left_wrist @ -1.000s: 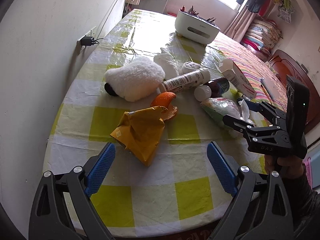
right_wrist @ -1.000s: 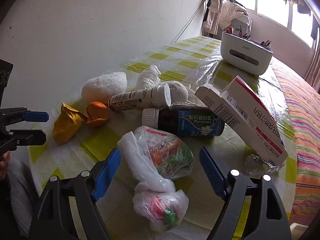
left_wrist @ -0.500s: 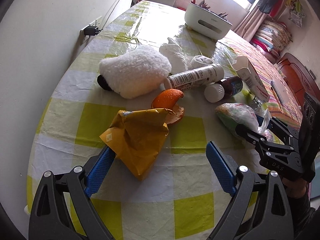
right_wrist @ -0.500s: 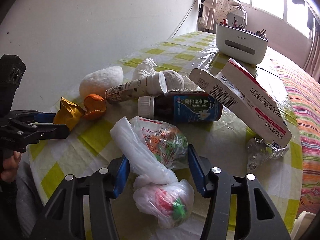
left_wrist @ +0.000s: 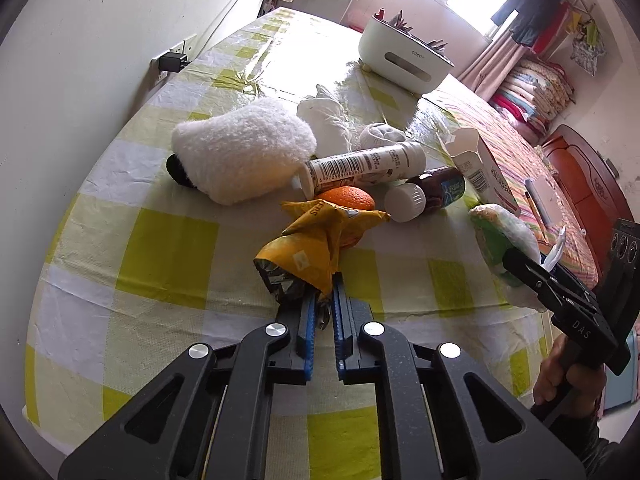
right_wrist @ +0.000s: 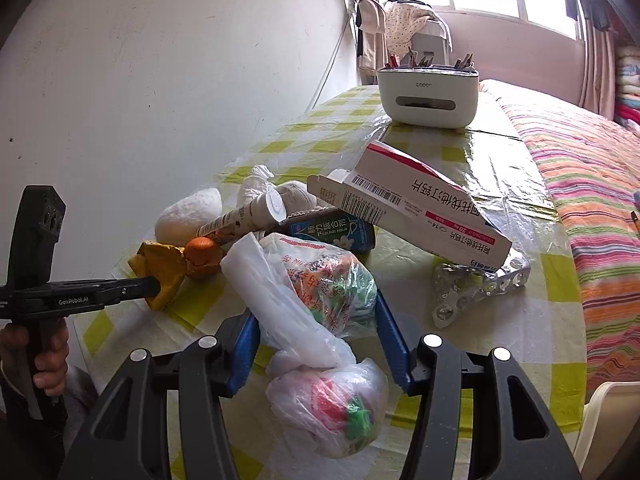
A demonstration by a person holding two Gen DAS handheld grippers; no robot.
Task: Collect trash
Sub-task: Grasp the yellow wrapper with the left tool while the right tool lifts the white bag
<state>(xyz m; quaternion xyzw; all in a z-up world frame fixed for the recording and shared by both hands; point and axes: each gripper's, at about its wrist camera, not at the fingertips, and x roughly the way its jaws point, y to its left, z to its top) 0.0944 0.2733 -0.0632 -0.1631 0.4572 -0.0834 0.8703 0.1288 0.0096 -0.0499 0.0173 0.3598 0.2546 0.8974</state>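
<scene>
Left claw [left_wrist: 325, 300] clamped on the crumpled yellow foil wrapper [left_wrist: 316, 236] straight ahead, right claw [right_wrist: 316, 320] gripping the knotted clear plastic bag [right_wrist: 308, 292] of scraps: lift both gently, clear of the checked surface [left_wrist: 160, 248]

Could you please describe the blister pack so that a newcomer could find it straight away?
On the checked tablecloth, look to the red-and-white medicine box. The blister pack lies flat beside the box's near end: a crumpled silver foil strip with emptied pockets, the only metallic item there.

A home bedroom: striped bedspread [right_wrist: 592, 200], folded quilts [left_wrist: 532, 92], hanging clothes [left_wrist: 536, 4].
</scene>
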